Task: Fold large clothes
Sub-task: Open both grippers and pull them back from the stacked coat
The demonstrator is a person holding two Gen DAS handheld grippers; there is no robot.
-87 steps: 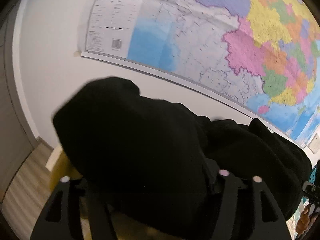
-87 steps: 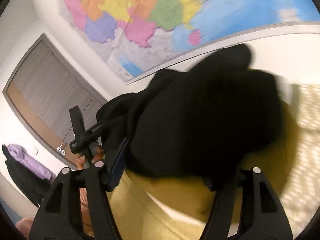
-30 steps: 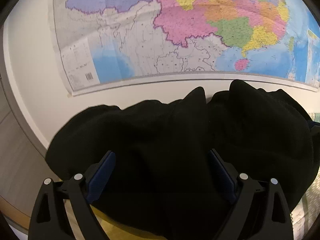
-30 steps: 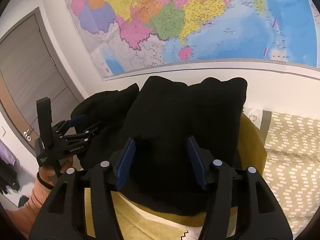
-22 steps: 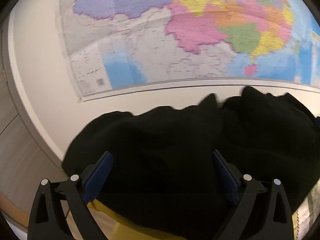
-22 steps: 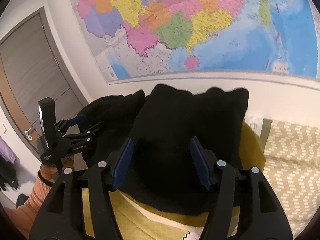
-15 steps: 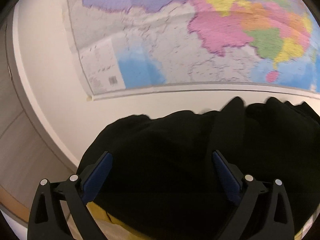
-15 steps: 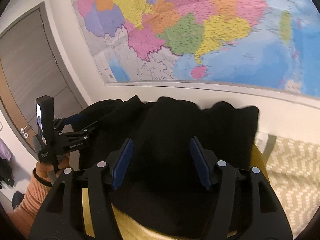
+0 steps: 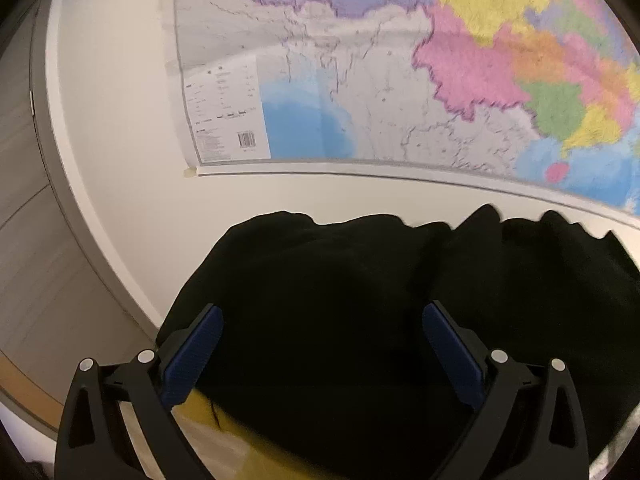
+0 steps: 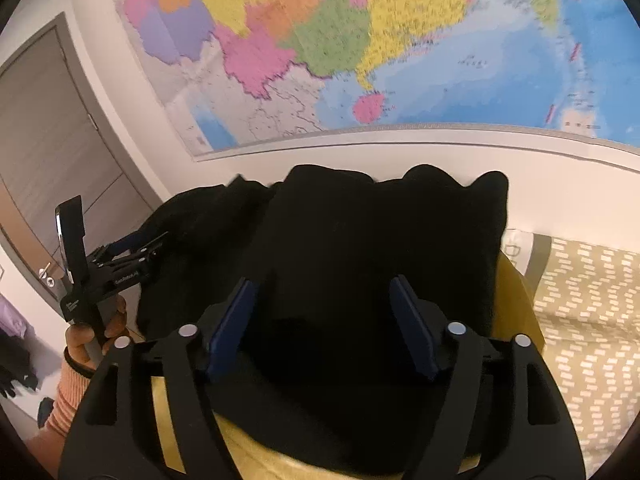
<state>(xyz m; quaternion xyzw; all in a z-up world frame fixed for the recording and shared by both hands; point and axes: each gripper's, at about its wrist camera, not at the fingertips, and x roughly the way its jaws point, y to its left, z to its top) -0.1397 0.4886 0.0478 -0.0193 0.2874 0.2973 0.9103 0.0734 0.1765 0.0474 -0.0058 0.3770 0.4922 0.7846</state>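
A large black garment lies bunched in a thick fold on yellow bedding against the wall. My left gripper stands wide open just over the garment's left part, its blue pads clear of the cloth. In the right wrist view the same garment fills the middle. My right gripper hovers at its near edge and its jaws are opening, with fabric lying between them but not pinched. The left gripper shows there at the garment's left end, held by a hand.
A big coloured wall map hangs just behind the bed. A grey door with a handle stands to the left, with dark and purple clothes hanging beside it. A beige patterned bedcover stretches off to the right.
Both grippers held the garment up earlier; it now lies on the bed, released. The right jaws have spread wider. The left gripper has slid left along the garment.
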